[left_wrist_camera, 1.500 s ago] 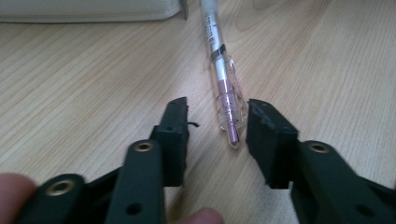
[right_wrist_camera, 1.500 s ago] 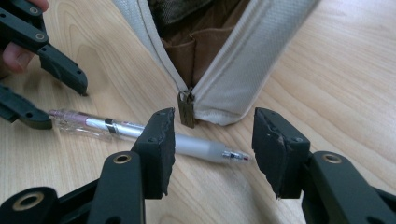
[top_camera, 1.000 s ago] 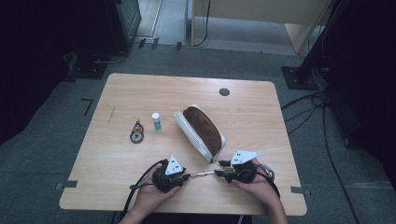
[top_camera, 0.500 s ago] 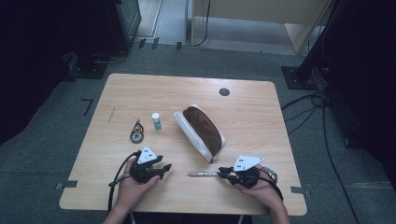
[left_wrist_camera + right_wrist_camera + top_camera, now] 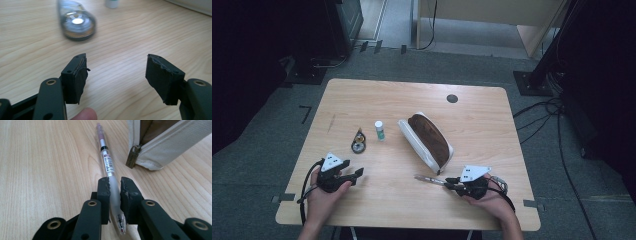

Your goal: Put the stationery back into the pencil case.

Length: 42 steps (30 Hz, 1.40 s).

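Two grippers shared the pen a second ago, meeting at the table's near edge; now only the right gripper point(image 5: 453, 183) has it. Its jaws are closed tight on the pen's point(image 5: 109, 171) clear barrel near the tip, the pen stretching away low over the wood toward the zip end of the open pencil case point(image 5: 427, 142). The left gripper point(image 5: 353, 175) has let go and drawn off to the left; its jaws stand wide apart with nothing between them, pointing at the tape dispenser point(image 5: 76, 23) and the small white bottle point(image 5: 379, 130). The handover looks finished, so the pen can probably go into the case next.
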### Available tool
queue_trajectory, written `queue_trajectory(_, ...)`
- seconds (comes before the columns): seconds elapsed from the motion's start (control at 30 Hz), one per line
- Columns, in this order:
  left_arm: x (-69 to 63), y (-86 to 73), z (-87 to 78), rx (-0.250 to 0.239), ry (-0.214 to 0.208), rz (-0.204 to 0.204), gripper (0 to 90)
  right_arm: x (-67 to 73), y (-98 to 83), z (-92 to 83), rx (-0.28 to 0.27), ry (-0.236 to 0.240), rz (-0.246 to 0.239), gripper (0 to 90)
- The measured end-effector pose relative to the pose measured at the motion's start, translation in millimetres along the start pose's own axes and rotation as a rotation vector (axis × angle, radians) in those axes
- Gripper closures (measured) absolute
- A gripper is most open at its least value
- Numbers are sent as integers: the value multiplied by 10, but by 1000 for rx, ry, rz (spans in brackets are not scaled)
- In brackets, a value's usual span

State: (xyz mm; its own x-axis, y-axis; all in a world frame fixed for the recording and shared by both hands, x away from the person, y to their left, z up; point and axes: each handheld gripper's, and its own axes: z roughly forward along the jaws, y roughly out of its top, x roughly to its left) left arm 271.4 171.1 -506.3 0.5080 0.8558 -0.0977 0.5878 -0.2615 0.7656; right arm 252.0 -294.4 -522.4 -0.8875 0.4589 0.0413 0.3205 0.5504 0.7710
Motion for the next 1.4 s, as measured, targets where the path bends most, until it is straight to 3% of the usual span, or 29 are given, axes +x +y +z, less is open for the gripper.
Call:
queue_trajectory(0.13, 78, -56, -27, -6, 23, -24, 306, 2, -3, -4, -4, -6, -13, 810)
queue_trajectory(0.4, 64, -82, 28, 18, 46, -8, 275, 77, 25, -36, -6, -9, -14, 813)
queue_trajectory(0.63, 56, -81, 58, 46, 57, -20, 249, 168, 74, -139, -71, -4, 18, 813)
queue_trajectory(0.8, 30, -77, 74, 58, 79, -3, 204, 247, 144, -209, -120, -7, 40, 813)
queue_trajectory(1.0, -19, -70, 98, 81, 128, 26, 180, 361, 316, -311, -158, -12, 45, 813)
queue_trajectory(1.3, -13, -68, 101, 83, 137, 22, 159, 441, 615, -452, -218, -63, 46, 813)
queue_trajectory(1.4, -13, -68, 101, 83, 137, 22, 159, 441, 704, -488, -241, -86, 66, 813)
